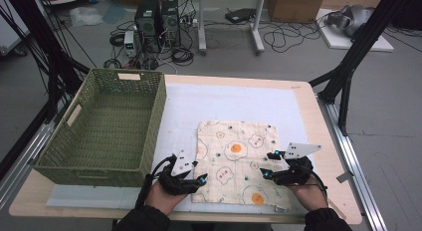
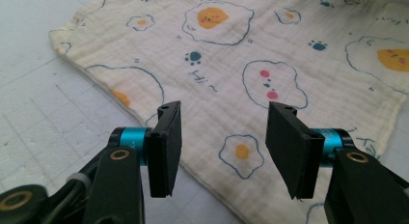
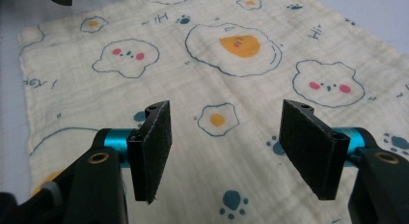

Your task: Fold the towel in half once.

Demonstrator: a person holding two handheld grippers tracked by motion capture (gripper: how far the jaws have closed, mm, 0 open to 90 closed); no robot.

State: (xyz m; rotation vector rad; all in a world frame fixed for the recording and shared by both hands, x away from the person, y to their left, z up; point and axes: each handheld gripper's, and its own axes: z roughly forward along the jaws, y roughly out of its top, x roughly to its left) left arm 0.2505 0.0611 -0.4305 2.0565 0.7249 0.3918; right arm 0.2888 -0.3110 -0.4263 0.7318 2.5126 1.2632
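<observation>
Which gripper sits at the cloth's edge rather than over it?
The left gripper: it is at the cloth's near-left edge, while the right gripper hangs over the print.

The only readable writing is printed on a cream cloth (image 2: pixel 270 55) patterned with fried eggs, bear faces and paw prints. In the left gripper view, the word "Hi~" (image 2: pixel 198 80) appears in dark blue handwriting-style letters just below a small blue paw print. In the right gripper view, "Hi" (image 3: pixel 161 17) appears near the cloth's far edge, another "Hi" (image 3: pixel 315 32) runs sideways toward the right, and "HEY!" (image 3: pixel 39 82) sits near the left edge. A pale label on the green basket (image 1: pixel 129 76) is too small to read.
</observation>
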